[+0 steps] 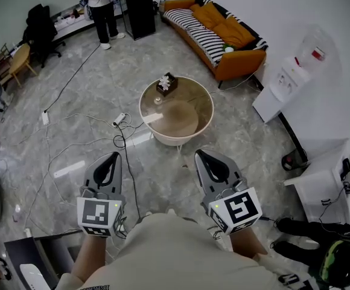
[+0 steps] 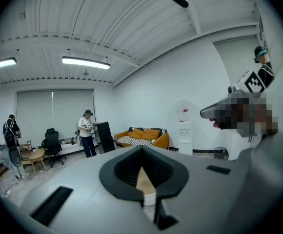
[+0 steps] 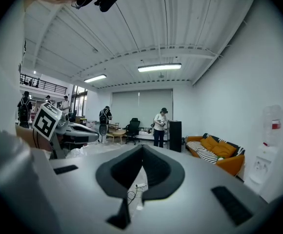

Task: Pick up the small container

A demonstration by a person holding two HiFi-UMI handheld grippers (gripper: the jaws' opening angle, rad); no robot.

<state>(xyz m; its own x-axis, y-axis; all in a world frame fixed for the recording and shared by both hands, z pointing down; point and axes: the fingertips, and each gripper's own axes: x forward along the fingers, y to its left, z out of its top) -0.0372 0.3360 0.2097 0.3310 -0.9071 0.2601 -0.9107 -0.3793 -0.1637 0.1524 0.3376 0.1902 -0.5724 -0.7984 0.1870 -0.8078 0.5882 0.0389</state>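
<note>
A round beige table point(image 1: 204, 124) stands on the floor ahead of me. On its far side sit a dark tissue box point(image 1: 166, 84) and a small pale container point(image 1: 157, 100), too small to make out in detail. Both grippers are held low in front of my body, well short of the table. The left gripper point(image 1: 112, 156) has its jaws together with nothing between them, and so does the right gripper point(image 1: 201, 154). In the left gripper view the table point(image 2: 143, 183) shows through the hollow behind the shut jaw tips point(image 2: 142, 148). The right gripper view shows shut tips point(image 3: 142, 147) over floor cables.
Cables point(image 1: 72, 153) and a power strip point(image 1: 119, 119) lie on the floor left of the table. An orange sofa point(image 1: 220, 29) stands at the back, a water dispenser point(image 1: 288, 77) and white cabinet point(image 1: 320, 183) at the right. A person point(image 1: 101, 11) stands by a black cabinet point(image 1: 139, 5).
</note>
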